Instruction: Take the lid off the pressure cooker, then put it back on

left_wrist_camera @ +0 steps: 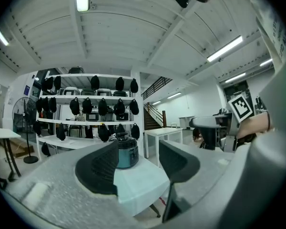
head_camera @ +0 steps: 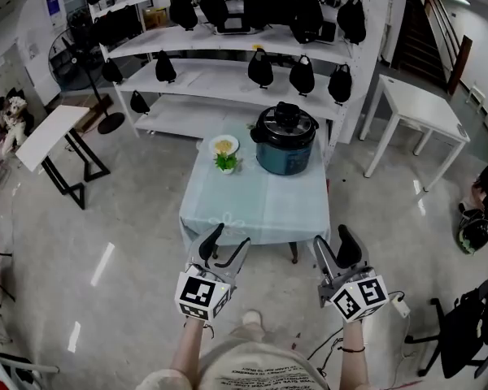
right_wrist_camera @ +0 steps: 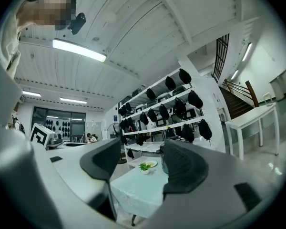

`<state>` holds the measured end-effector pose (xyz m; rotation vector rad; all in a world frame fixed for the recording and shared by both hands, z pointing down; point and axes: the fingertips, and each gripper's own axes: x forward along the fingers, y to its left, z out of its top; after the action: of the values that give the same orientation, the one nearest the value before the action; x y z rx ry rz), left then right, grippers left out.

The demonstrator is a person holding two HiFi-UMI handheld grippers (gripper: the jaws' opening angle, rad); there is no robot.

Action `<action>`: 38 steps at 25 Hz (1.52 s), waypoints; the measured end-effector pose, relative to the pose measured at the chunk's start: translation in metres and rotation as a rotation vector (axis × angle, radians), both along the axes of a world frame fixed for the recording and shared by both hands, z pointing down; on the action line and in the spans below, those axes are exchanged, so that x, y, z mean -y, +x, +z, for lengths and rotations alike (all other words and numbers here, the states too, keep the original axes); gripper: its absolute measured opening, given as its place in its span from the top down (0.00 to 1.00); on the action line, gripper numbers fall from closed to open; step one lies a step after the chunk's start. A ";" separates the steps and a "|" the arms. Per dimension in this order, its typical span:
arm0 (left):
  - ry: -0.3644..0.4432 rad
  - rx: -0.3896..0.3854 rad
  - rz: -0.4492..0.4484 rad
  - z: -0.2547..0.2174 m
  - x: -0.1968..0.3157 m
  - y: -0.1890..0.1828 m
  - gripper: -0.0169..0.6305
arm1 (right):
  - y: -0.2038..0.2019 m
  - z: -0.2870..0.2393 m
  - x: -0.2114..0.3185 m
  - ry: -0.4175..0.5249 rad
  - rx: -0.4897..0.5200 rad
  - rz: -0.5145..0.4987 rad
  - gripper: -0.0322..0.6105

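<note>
Two grippers are held level above the floor, short of the table, and neither is holding anything. The left gripper (head_camera: 229, 238) has its jaws spread wide. In its own view only the far pressure cooker (left_wrist_camera: 126, 151) and the cloth-covered table (left_wrist_camera: 143, 187) show through the gap, and nothing touches the pads.

On the table (head_camera: 252, 205), under a pale blue cloth, three things stand along the far edge. At the left is a shallow white dish (head_camera: 224, 145) holding something yellowish that is too small to make out. Just in front of it a small white pot (head_camera: 226, 166) holds a leafy green plant. To the right of these, near the far right corner, is the pressure cooker (head_camera: 285, 145), the task's thing. Its body is dark teal and its black lid (head_camera: 285, 120) sits on top, so what is inside cannot be seen.

The right gripper (head_camera: 333, 238) is likewise wide open and empty. Through its gap the pot (right_wrist_camera: 144, 166) and dish (right_wrist_camera: 151, 164) appear, well apart from the pads.

Behind the table, white shelves (head_camera: 228, 78) hold rows of dark, bag-like items.
</note>
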<state>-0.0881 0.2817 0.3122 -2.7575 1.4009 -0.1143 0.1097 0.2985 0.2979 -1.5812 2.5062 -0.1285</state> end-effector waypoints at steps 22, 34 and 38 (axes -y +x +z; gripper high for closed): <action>-0.039 0.013 0.080 0.016 0.140 0.009 0.59 | 0.000 0.016 0.127 -0.041 -0.031 0.032 0.53; -0.058 0.014 0.056 0.023 0.234 0.028 0.59 | 0.021 0.024 0.233 -0.064 -0.022 0.008 0.53; -0.068 0.012 0.041 0.022 0.274 0.038 0.59 | 0.027 0.024 0.277 -0.088 -0.021 -0.018 0.53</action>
<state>-0.0497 0.0075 0.3342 -2.8334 1.3618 -0.1804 0.1371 0.0218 0.3219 -1.6010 2.5639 -0.2287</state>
